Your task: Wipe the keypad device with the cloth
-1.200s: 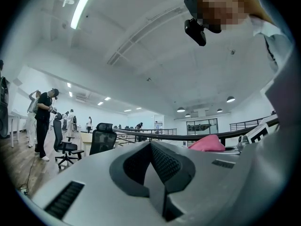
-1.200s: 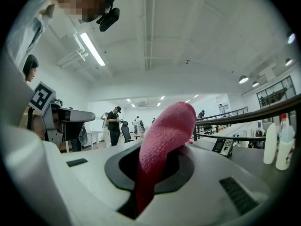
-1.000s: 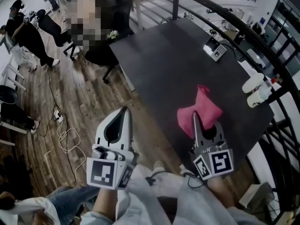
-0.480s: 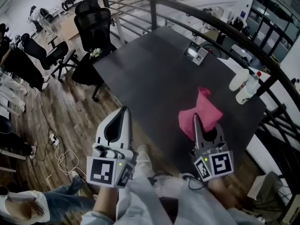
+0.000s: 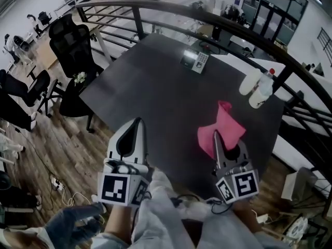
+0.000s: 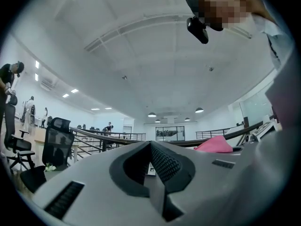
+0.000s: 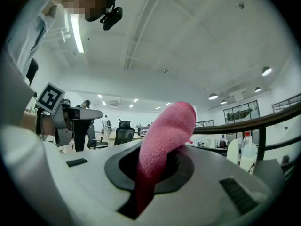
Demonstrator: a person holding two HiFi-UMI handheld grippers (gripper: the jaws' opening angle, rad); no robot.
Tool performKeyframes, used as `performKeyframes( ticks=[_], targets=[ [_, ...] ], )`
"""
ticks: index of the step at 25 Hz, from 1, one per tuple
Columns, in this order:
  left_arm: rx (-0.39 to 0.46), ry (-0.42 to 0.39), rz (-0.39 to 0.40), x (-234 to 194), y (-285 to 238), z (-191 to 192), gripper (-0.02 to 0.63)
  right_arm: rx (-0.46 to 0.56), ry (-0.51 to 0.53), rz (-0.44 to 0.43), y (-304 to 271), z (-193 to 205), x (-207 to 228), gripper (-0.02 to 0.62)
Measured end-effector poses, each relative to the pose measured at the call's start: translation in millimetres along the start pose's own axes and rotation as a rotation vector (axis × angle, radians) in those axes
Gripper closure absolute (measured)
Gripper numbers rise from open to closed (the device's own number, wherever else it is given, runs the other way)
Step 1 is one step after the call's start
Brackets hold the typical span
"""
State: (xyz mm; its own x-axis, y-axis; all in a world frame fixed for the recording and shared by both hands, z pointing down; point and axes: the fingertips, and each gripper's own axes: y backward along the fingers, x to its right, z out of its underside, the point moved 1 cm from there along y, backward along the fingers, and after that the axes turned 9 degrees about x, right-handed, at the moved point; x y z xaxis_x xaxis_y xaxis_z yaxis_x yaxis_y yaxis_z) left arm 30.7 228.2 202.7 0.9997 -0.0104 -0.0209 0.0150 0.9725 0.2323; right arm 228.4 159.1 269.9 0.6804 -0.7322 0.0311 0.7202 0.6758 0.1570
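The keypad device [image 5: 195, 61] lies at the far side of the dark table [image 5: 155, 92], well ahead of both grippers. My right gripper [image 5: 215, 134] is shut on the pink cloth [image 5: 224, 124], which stands up out of the jaws over the table's near right part. In the right gripper view the cloth [image 7: 164, 135] fills the middle, pinched between the jaws. My left gripper [image 5: 138, 122] is shut with nothing in it, held over the table's near edge. In the left gripper view the cloth [image 6: 214, 144] shows off to the right.
Two white bottles [image 5: 257, 90] stand at the table's far right edge, also seen as bottles [image 7: 245, 152] in the right gripper view. A curved dark railing [image 5: 207, 19] runs behind the table. A black office chair [image 5: 72, 40] stands on the wooden floor at the left.
The head view has swung, so the table and keypad device now sit further left and more central. Both grippers keep their pose, the right one still holding the cloth.
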Motion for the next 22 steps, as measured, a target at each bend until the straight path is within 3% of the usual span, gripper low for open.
performKeyframes(
  ticks=[5,22],
  targets=[
    [-0.027,0.002,0.085,-20.3,-41.1,16.0,0.592,-0.026,-0.002,0.090,-27.0,11.3,8.1,0.566],
    [-0.074,0.066,0.262,-85.0,-148.4,50.9,0.593,-0.098,0.035,0.247,-122.2,28.1,7.6,0.566]
  ],
)
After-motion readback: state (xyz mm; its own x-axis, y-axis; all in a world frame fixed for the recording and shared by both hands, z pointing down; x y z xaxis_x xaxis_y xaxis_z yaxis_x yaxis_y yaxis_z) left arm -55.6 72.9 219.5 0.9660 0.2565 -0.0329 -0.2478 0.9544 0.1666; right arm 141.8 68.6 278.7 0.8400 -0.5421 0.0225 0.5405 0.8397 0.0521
